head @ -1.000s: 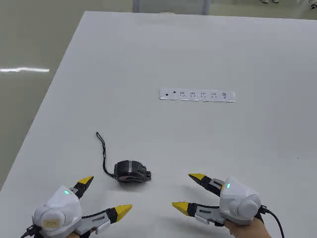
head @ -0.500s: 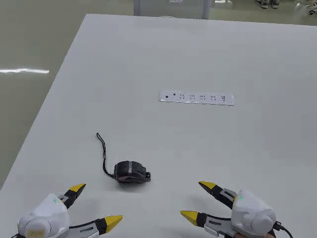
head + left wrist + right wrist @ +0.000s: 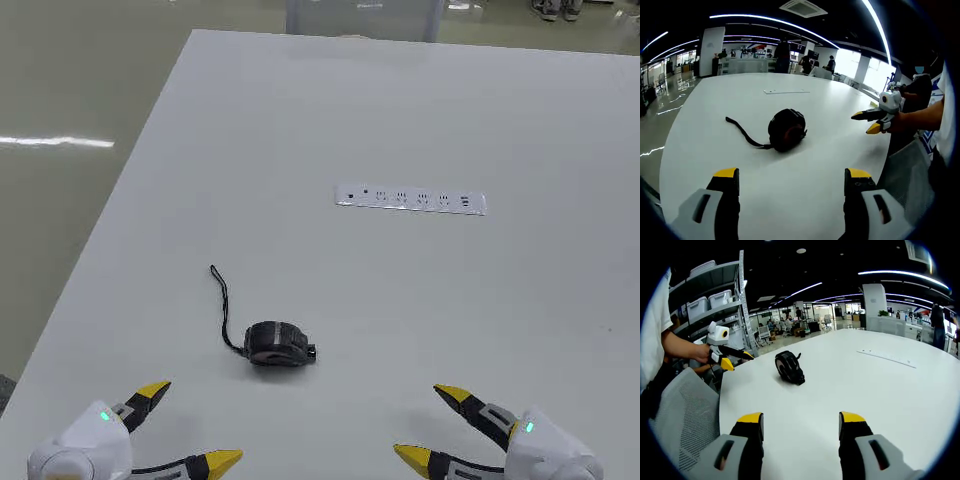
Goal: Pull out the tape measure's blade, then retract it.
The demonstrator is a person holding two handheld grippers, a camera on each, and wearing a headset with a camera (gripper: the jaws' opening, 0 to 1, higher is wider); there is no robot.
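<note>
- The left gripper (image 3: 792, 173) has its jaws spread wide with nothing between them; both yellow tips sit over bare table (image 3: 400, 110).
- The right gripper (image 3: 801, 417) is likewise wide apart and empty, with its tips above the white surface.
- In the head view both grippers are cut off by the bottom edge, so their bodies and the hands holding them are largely hidden.
- The tape measure (image 3: 278, 343) lies on the table ahead of both grippers, between them and touching neither.
- Its black strap (image 3: 222, 300) trails away to the left.
- A small nub at the case's right end may be the blade's hook; it is too small to be sure.
- Each gripper view shows the other gripper from the side, held in a hand.
- A white power strip (image 3: 411, 199) lies farther back, well apart from the tape measure.
- The right gripper view adds shelving with bins (image 3: 710, 300) and a mesh chair back (image 3: 682, 410).
</note>
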